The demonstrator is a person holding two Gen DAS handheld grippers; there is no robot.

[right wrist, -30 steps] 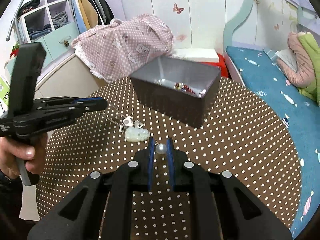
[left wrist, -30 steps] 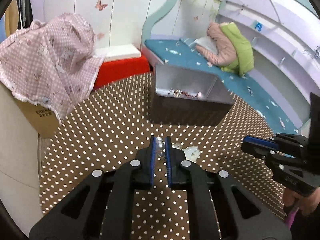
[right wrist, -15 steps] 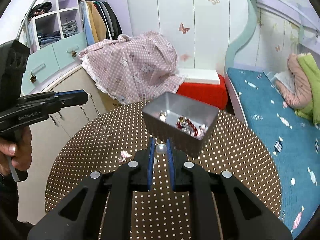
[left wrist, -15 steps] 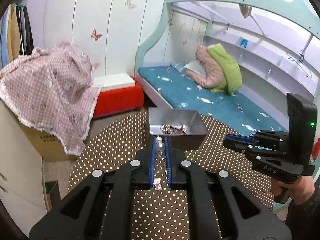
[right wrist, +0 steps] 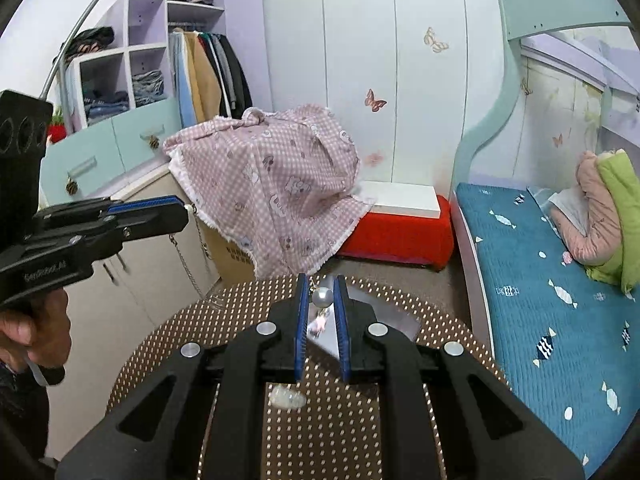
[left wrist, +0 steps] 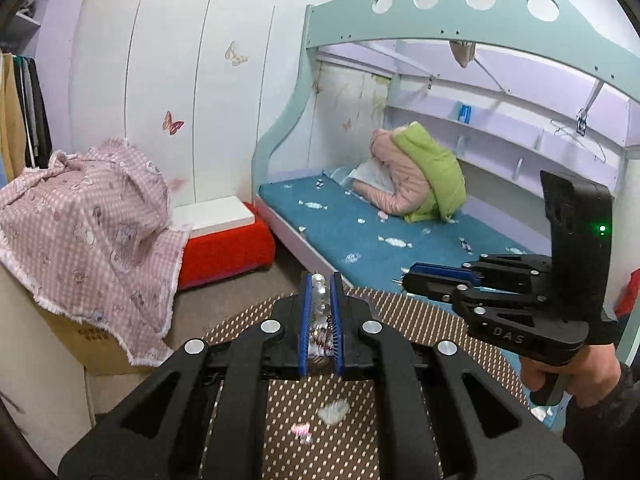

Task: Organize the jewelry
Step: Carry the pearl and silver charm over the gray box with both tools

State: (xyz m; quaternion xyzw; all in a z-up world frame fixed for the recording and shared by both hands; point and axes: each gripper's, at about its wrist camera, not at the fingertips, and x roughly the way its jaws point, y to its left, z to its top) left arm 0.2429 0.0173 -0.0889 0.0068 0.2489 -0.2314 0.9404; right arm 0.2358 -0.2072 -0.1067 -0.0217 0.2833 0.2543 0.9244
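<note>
Both grippers have risen well above the brown dotted table since a second ago. The right gripper pinches a pearl bead; the left gripper is clamped on clear beads. The grey metal box sits below. A slack pinch could drop either onto the floor.

My left gripper reads as matt black plastic with ribbed blue pads and bright metal screw heads; it pinches a glossy, clear-and-silvery bead string. My right gripper has the same finish and clamps a smooth, lustrous pearl. Beneath the pearl, the tin box looks like brushed grey metal. Under the box, the tablecloth appears as matt brown dotted fabric. Behind it, the pink checked cloth is soft with frayed edges.
</note>
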